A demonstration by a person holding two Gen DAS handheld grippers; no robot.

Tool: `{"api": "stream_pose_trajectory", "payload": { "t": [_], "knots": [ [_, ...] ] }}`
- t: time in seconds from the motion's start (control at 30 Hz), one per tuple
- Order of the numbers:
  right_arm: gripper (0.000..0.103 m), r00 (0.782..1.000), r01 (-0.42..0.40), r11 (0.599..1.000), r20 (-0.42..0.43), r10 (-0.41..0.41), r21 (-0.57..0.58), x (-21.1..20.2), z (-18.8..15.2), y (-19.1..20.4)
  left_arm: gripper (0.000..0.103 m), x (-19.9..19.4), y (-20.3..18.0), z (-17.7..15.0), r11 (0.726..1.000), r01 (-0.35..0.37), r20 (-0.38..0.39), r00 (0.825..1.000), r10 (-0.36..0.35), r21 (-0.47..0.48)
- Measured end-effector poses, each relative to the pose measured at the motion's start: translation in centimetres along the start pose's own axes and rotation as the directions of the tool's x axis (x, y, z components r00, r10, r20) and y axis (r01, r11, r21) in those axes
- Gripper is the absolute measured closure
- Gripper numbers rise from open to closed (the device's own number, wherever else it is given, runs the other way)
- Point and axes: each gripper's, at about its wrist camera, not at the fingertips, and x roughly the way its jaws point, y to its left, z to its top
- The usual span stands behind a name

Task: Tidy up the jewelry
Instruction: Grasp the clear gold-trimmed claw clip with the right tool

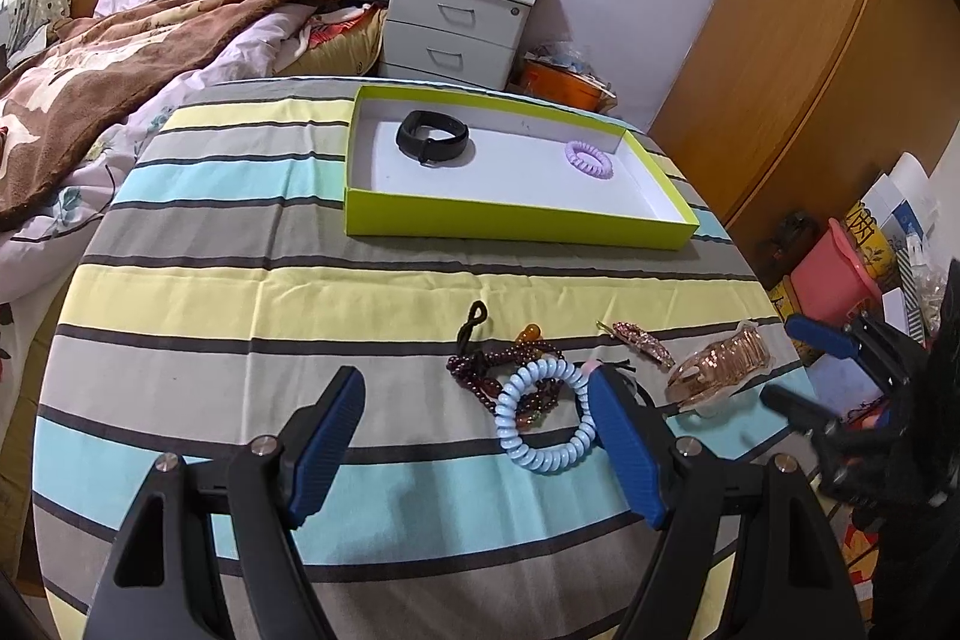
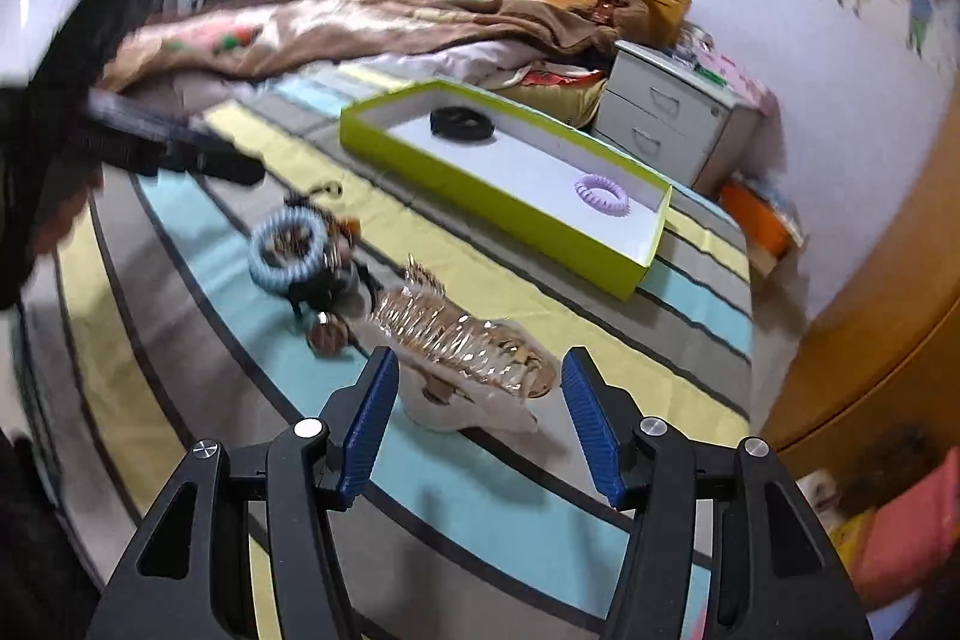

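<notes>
Hovering with its blue-padded jaws spread wide and empty, the left gripper point(image 1: 477, 433) hangs over the striped tablecloth point(image 1: 240, 292), its right finger just beside a pale blue coiled plastic hair tie point(image 1: 546, 415). The right gripper point(image 2: 480, 415), likewise spread and holding nothing, frames a rose-gold glittery hair claw in a clear plastic wrapper point(image 2: 474, 346) that lies between its fingertips but does not appear to be touched by them; that view is blurred, so fine contact is hard to judge.

All places here are given from the shallow lime-green cardboard tray with a white floor point(image 1: 510, 223). Inside it lie a black wristband point(image 1: 432, 137) toward its left end and a lilac coiled hair tie point(image 1: 590, 155) toward its right end. Well short of the tray, on the near side of the cloth, sits the unsorted heap: the blue coil rests on a dark red beaded bracelet with a black cord loop point(image 1: 480, 370), and a pink sparkly hair clip point(image 1: 642, 343) lies just beside the wrapped claw.

By the look of it, the job is under way but less than half finished: two pieces are in the tray, at least four wait outside it. The claw seems the likely next pick for the right gripper, the blue coil for the left.
</notes>
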Motion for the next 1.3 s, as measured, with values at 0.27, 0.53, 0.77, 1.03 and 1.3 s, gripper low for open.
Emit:
{"api": "stream_pose_trajectory", "payload": {
  "t": [0.27,0.53,0.77,1.03,1.3],
  "knots": [
    [0.045,0.993,0.118,0.990,-0.023,-0.120,-0.073,2.4,0.2,0.3,0.025,0.3,0.0,-0.2,1.000,-0.006,-0.014,1.000,0.006,-0.003],
    [0.044,0.991,0.113,0.993,-0.063,-0.115,-0.031,4.6,0.4,-1.3,0.025,1.0,0.2,-0.2,1.000,-0.011,-0.035,0.999,0.011,-0.017],
    [0.059,0.997,0.044,0.990,-0.070,-0.035,0.136,5.0,0.1,-3.7,0.025,1.4,0.0,-0.3,1.000,-0.010,-0.048,0.999,0.010,-0.017],
    [0.086,0.998,0.056,0.972,-0.034,-0.050,0.228,4.7,-0.1,-4.6,0.025,2.0,-0.2,-0.7,1.000,0.001,-0.074,0.997,-0.002,-0.020],
    [0.088,1.000,-0.007,0.957,-0.006,0.009,0.289,4.4,0.0,-5.5,0.025,2.4,-0.4,-1.1,1.000,-0.005,-0.091,0.996,0.004,-0.016]
  ]
}}
